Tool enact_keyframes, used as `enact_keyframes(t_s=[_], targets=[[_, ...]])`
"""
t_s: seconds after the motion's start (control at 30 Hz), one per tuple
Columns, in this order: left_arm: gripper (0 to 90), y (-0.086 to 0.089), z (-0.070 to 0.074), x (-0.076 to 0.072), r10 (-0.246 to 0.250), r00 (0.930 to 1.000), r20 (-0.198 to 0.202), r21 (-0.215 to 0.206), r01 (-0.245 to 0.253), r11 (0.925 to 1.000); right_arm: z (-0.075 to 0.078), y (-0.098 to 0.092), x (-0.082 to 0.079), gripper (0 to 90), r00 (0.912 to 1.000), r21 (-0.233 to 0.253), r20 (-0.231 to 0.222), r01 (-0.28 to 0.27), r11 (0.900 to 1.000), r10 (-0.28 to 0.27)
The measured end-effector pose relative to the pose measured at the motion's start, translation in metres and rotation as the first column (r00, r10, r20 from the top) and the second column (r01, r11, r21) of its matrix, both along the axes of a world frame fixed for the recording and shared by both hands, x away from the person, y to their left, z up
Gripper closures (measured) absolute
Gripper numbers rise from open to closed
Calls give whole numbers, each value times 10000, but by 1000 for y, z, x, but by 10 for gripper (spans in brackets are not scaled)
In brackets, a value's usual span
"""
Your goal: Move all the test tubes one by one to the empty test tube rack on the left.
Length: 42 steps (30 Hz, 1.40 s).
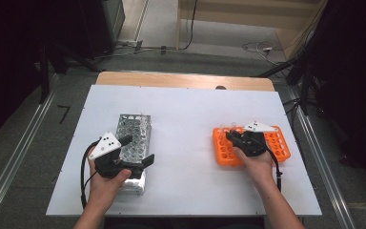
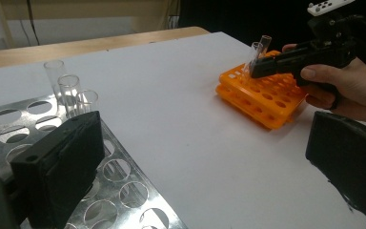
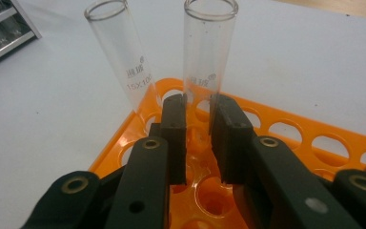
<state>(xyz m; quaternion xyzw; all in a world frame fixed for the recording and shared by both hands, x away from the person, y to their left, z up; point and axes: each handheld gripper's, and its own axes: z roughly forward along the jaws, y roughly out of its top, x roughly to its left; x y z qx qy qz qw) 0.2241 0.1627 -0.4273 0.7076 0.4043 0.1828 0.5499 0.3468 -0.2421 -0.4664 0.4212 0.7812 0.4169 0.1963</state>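
Over the orange rack (image 3: 286,138), at the table's right, the right gripper (image 3: 198,112) pinches a glass test tube (image 3: 208,52) between its two black pads, low on the tube, which stands upright in a corner hole. Clear and open-mouthed, it carries faint printed lettering; a second tube (image 3: 119,52) leans just beside it. From the left gripper view, three more tubes (image 2: 69,88) stand in the metal rack (image 2: 124,191), and the left gripper (image 2: 205,162) hangs spread wide above that rack, holding nothing.
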Motion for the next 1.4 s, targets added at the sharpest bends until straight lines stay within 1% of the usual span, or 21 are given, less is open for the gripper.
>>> enact_keyframes(t_s=[0.37,0.63,0.87,1.0,1.13,1.3,1.4], targets=[[0,0,0,0,-5,10000,-3,-16,5,10000,14,-8,-5,741,9991,526,416,-46,9986,24],[0,1,1,0,45,10000,-39,-68,-45,10000,30,-18,-11,741,9965,992,820,57,9950,-139],[0,0,2,0,34,10000,-11,-69,-34,10000,44,-27,-17,741,9933,1201,1135,73,9927,-211],[0,0,3,-1,26,10000,22,-49,-26,10000,52,-28,-23,740,9917,1355,1287,-107,9907,-69],[0,-1,3,-1,-6,10000,46,-61,6,10000,59,-25,-29,741,9894,1398,1444,-334,9896,130],[0,-3,5,-2,-53,9999,95,-44,54,10000,64,-15,-37,741,9854,1255,1620,-734,9894,525],[0,-4,5,-3,-100,9999,114,-67,101,9999,66,-8,-42,741,9834,1168,1636,-990,9882,792]])
